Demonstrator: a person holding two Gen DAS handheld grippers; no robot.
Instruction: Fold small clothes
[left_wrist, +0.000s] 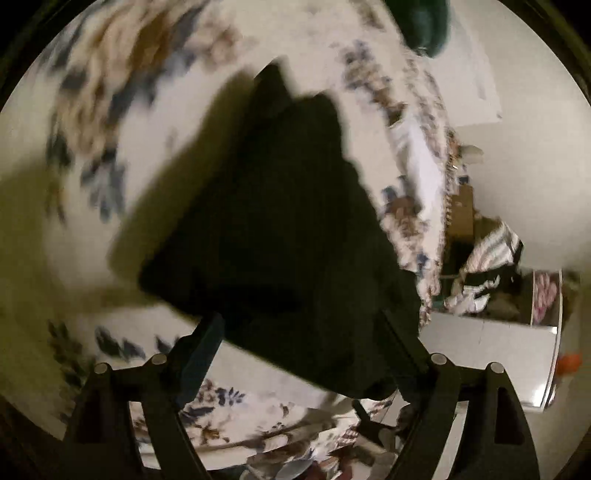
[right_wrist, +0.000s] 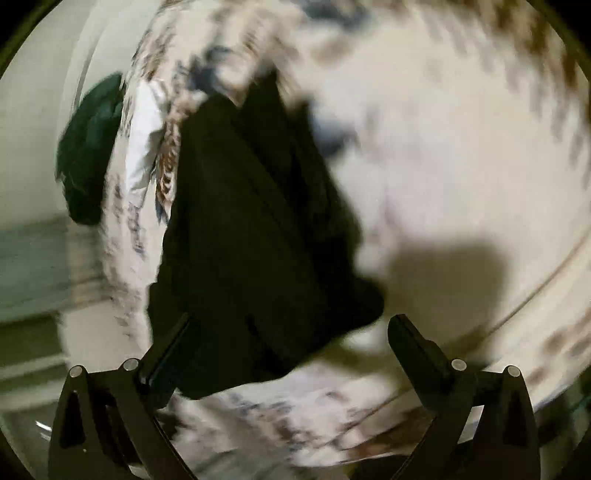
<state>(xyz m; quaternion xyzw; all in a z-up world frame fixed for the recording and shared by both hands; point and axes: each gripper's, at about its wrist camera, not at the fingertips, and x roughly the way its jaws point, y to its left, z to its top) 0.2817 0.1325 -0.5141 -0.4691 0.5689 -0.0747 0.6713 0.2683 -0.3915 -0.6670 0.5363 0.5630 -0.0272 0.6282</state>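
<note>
My left claw (left_wrist: 310, 343) and right claw (right_wrist: 291, 343) gape wide, empty, over the black garment (left_wrist: 280, 229) lying on the floral bedspread (left_wrist: 110, 92); released, I judge, for regripping.

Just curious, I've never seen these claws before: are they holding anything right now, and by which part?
Nothing is gripped. Both the left gripper and right gripper are open around the black garment.

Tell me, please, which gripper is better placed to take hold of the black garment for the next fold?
Probably the left gripper: the black garment fills the gap between its open fingers. In the right gripper, the cloth lies only by one finger, off-centre. Blur makes this uncertain.
</note>
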